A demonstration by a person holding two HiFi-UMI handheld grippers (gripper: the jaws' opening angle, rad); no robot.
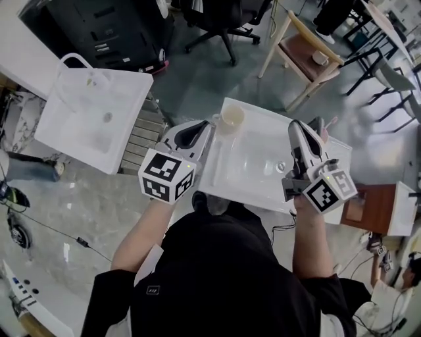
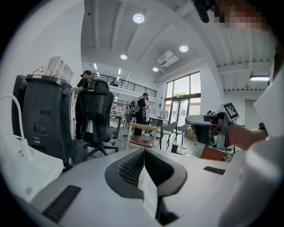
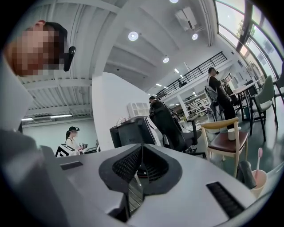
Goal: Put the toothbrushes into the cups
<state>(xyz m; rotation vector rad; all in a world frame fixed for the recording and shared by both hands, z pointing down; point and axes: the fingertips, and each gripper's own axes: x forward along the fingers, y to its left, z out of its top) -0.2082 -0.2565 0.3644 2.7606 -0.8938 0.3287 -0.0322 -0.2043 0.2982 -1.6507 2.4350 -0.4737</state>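
I stand at a white washbasin (image 1: pixel 253 168). A cream cup (image 1: pixel 231 117) sits on its far left corner and looks empty. At the far right corner a pink toothbrush (image 1: pixel 331 122) sticks up behind my right gripper. In the right gripper view that pink toothbrush (image 3: pixel 259 158) stands in a pink cup (image 3: pixel 259 179) beside a dark object. My left gripper (image 1: pixel 209 125) hovers over the basin's left edge near the cream cup, its jaws shut on nothing (image 2: pixel 143 153). My right gripper (image 1: pixel 294 125) hangs over the right side, also shut and empty (image 3: pixel 142 148).
A second white sink unit (image 1: pixel 92 112) stands to the left across a gap. A wooden chair (image 1: pixel 306 52) and an office chair (image 1: pixel 220 20) are beyond the basin. A brown stand (image 1: pixel 375 207) sits at the right. Cables lie on the floor at left.
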